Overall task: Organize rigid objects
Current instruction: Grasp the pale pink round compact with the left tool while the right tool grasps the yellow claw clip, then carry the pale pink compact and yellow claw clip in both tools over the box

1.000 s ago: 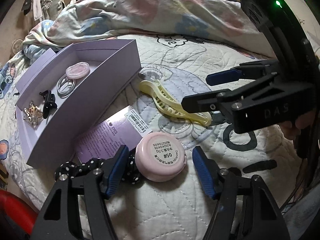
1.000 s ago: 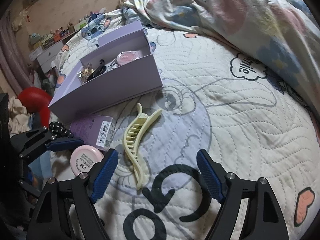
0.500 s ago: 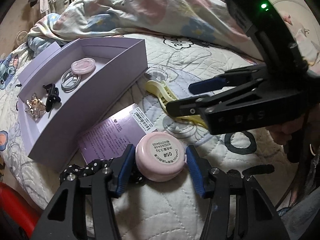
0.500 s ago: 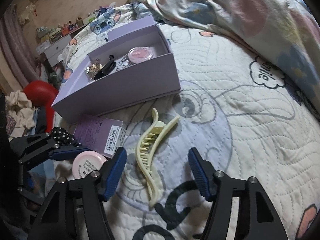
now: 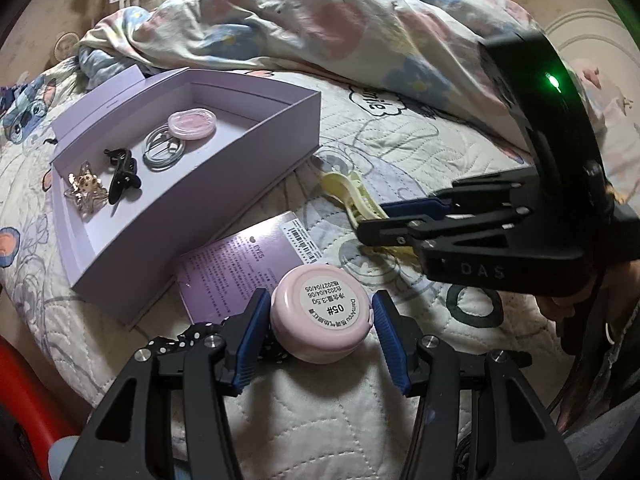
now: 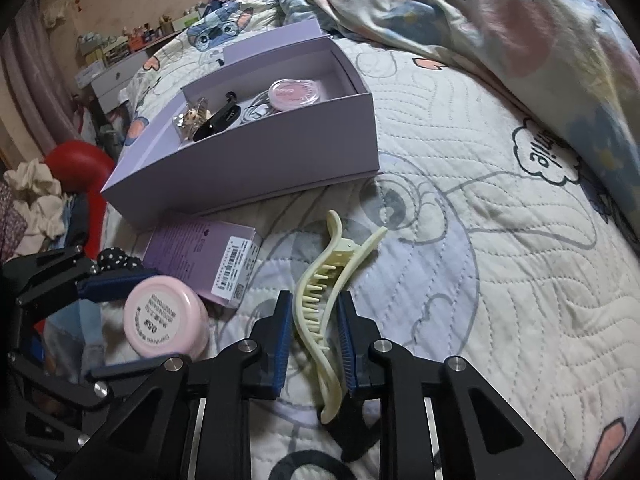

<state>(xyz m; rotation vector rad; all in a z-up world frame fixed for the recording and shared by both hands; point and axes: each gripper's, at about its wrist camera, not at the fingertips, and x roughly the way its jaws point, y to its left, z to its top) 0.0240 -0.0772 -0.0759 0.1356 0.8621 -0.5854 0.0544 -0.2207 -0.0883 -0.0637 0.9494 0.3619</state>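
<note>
My left gripper (image 5: 318, 330) is shut on a round pink compact (image 5: 322, 318) with a white "05#" label, resting on the quilt; the compact also shows in the right wrist view (image 6: 164, 316). My right gripper (image 6: 314, 334) is shut on a pale yellow hair claw clip (image 6: 328, 304) lying on the quilt; the clip also shows in the left wrist view (image 5: 356, 200). An open lilac box (image 5: 192, 208) holds a pink compact (image 5: 192, 124), a coiled cable (image 5: 162, 148), a black clip (image 5: 122, 174) and a gold hair clip (image 5: 86, 192).
A flat purple carton (image 5: 248, 264) lies between the box and the compact. A black polka-dot scrunchie (image 5: 188, 340) sits under my left fingers. A bunched floral duvet (image 5: 320, 20) covers the far side of the bed. A red object (image 6: 80, 168) stands beside the bed.
Both grippers moved forward and closed: the left onto the pink compact, the right onto the yellow claw clip. Both were open a second ago.
</note>
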